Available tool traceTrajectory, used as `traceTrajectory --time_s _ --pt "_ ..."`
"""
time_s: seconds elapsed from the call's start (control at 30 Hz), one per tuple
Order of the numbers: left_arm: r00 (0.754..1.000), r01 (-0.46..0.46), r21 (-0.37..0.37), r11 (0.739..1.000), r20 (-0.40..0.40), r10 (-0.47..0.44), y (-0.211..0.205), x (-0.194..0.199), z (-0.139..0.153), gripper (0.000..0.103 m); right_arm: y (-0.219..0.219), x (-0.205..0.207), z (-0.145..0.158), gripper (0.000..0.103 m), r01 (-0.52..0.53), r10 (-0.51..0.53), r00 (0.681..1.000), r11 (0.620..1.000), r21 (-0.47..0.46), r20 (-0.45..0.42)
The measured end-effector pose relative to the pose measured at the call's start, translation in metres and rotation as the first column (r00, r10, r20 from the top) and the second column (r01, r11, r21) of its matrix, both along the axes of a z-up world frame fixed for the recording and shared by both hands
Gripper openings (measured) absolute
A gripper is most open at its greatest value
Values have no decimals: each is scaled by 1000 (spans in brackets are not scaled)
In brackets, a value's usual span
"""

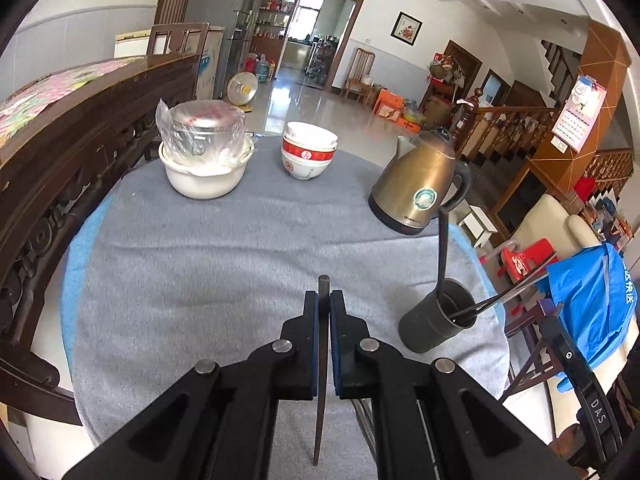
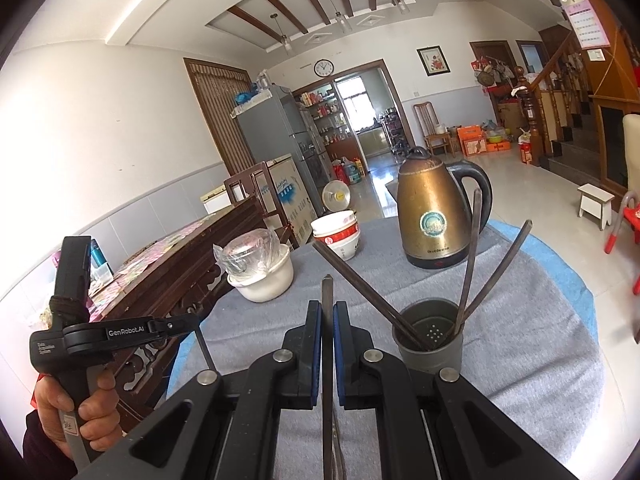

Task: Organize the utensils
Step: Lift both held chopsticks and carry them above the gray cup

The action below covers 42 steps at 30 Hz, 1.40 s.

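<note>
My left gripper point(image 1: 324, 300) is shut on a dark chopstick point(image 1: 323, 360), held above the grey cloth. A dark utensil holder cup point(image 1: 436, 326) stands to its right near the table edge, with chopsticks point(image 1: 442, 248) leaning out of it. My right gripper point(image 2: 327, 312) is shut on another dark chopstick point(image 2: 327, 360). The holder cup point(image 2: 430, 342) sits just right of it, holding three chopsticks point(image 2: 468, 264). The left gripper point(image 2: 88, 336) shows at the left of the right wrist view, in a hand.
A brass kettle point(image 1: 420, 184) stands at the back right. Stacked red-and-white bowls point(image 1: 308, 154) and a white pot with a wrapped metal pot point(image 1: 206, 156) stand at the back. A dark wooden bench point(image 1: 80, 152) borders the left. The grey cloth point(image 1: 208, 264) covers the round table.
</note>
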<state>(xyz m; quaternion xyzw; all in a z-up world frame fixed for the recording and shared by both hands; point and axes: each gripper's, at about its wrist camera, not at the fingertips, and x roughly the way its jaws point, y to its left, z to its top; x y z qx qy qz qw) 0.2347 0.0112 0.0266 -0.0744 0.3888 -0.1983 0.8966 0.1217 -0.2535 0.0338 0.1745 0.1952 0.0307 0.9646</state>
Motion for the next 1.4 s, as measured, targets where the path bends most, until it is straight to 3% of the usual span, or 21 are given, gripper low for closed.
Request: traceTrajectory --time_s 0.77,1.4 --pt "994 44 -19 999 97 -42 -18 -15 48 5 -16 -9 34 6 46 -44 993 999 -11 106" --pt "975 119 -16 993 189 -114 -65 -13 92 5 -32 -1 57 6 126 -103 968 988 -90 227"
